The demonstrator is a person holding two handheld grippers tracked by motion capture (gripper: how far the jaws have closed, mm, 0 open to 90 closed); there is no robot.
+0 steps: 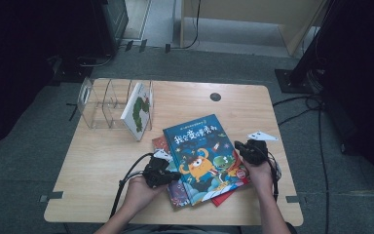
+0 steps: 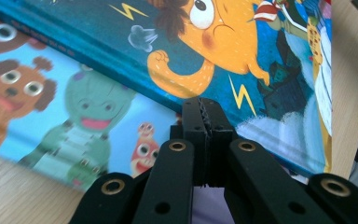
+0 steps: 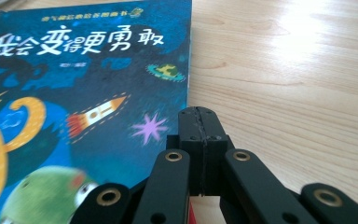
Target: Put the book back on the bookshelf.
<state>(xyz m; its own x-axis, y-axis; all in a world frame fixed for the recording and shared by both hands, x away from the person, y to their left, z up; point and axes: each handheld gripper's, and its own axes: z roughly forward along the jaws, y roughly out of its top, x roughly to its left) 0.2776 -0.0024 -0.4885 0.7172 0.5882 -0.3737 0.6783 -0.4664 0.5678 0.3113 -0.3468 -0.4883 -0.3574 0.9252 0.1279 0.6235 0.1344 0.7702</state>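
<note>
Black jaws are pressed together on both tools, nothing between them. The left tool (image 1: 161, 171) sits at the left edge of the glossy blue picture book with the orange monster cover (image 1: 203, 157), tips at its border; the right tool (image 1: 249, 151) rests at that book's right edge, over the pale wooden bench (image 1: 102, 165).

The left gripper view brings out what the high view hides — a light-blue book with cartoon animals (image 2: 74, 112) directly under the blue one. The right gripper view gives the blue book's white title lettering and rocket (too small to read from above).

Counted from above: two tools, one clear acrylic divider rack (image 1: 100, 105), one white book (image 1: 137, 109) leaning in it, and a stack of at least three books — the lowest red-edged (image 1: 226, 196).
</note>
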